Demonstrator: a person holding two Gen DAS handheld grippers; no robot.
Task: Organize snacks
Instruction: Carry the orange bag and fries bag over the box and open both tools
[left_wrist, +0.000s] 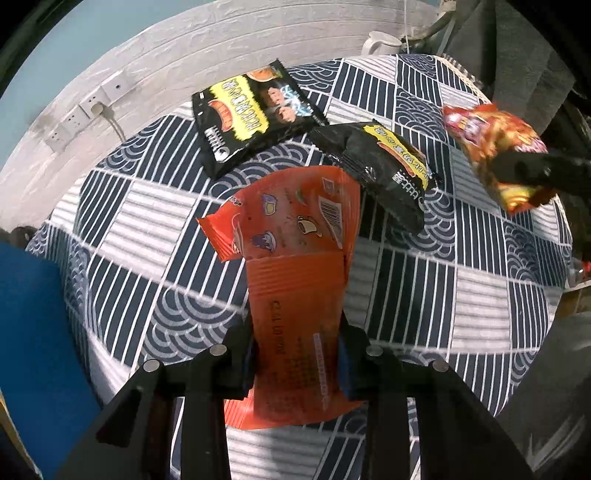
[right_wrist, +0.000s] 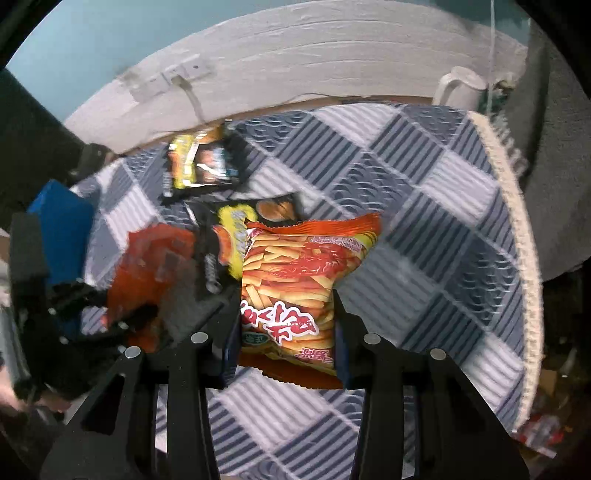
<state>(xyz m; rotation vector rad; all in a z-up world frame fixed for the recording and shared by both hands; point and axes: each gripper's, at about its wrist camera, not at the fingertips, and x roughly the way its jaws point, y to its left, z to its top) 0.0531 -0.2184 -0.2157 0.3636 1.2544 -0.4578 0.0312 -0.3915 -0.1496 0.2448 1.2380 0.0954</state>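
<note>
My left gripper (left_wrist: 295, 354) is shut on an orange snack packet (left_wrist: 295, 236), held above the patterned tablecloth (left_wrist: 129, 221) with its back side up. Two black snack packets lie beyond it, one flat (left_wrist: 251, 114) and one crumpled (left_wrist: 384, 166). My right gripper (right_wrist: 286, 332) is shut on a red-orange fries packet (right_wrist: 295, 280), also lifted; it shows blurred at the right of the left wrist view (left_wrist: 495, 147). The right wrist view shows the black packets (right_wrist: 201, 162) and the left gripper with the orange packet (right_wrist: 147, 266) at left.
A blue box (left_wrist: 33, 332) stands at the table's left edge. A white kettle (right_wrist: 461, 88) stands at the far right corner by the white brick wall with sockets (left_wrist: 85, 110). The tablecloth's fringed edge (right_wrist: 517, 221) runs down the right side.
</note>
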